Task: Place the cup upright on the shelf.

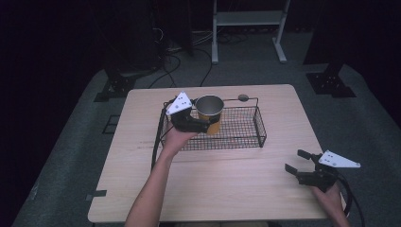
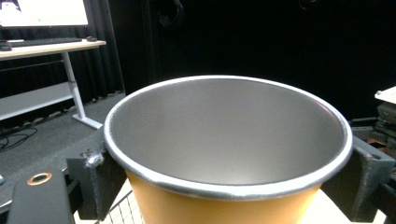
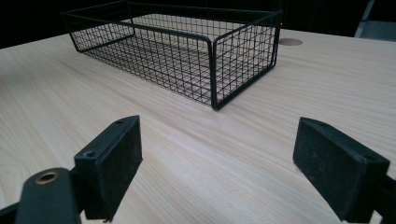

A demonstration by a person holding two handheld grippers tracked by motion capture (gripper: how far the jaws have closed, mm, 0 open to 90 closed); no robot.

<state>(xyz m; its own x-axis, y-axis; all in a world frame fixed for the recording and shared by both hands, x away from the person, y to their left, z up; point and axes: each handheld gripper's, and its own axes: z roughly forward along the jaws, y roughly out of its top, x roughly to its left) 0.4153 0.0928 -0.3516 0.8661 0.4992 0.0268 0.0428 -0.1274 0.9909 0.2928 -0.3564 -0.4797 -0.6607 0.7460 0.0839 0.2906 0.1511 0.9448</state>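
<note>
High view: left gripper (image 1: 204, 124) clamps the cup (image 1: 209, 113) by its orange side, over the left end of the basket (image 1: 246, 137). Cup upright, mouth up, empty as far as its steel inside shows. Whether its base already rests on the basket floor cannot be told.

Left gripper view: jaws sit either side of the cup just under the rim, grip looks square.

Right gripper (image 1: 302, 166) idles well right of the basket, near the table (image 1: 227, 184) edge, jaws wide and holding nothing.

Judgement: the step is setting the cup into the basket. To do it well: keep the cup vertical, lower until the base meets the mesh, clear of the basket's left wall, then part the jaws only a little and draw back level so the pads do not tip it. Right gripper could steady the basket's right end if it slides.
</note>
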